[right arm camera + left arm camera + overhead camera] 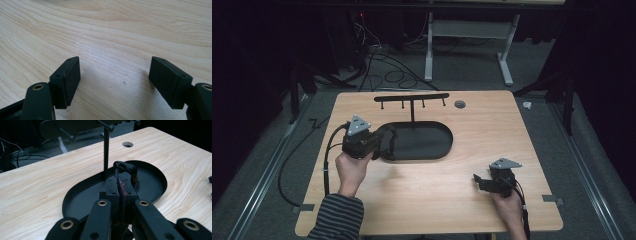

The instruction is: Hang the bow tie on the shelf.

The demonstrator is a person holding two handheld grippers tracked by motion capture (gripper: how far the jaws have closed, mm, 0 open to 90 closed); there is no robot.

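Left gripper (120, 185): my jaws are pressed together on a thin dark strap (126, 167) that arches up out of them and curves down to the right, over the tray
Strap, seen from above: a dark loop (388, 142) hangs off my left gripper (384, 145) at the tray's left end
Tray (439, 150): black oval dish in the middle of the wooden table (492, 125), with a thin post rising from its far rim
Rack (412, 97): black bar with short pegs atop that post
Right gripper (115, 82): my jaws stand wide apart, nothing between them, just above bare wood
Right gripper, seen from above (479, 181): near the table's front right, well apart from the tray
Hole (460, 104): small round opening in the table beyond the tray
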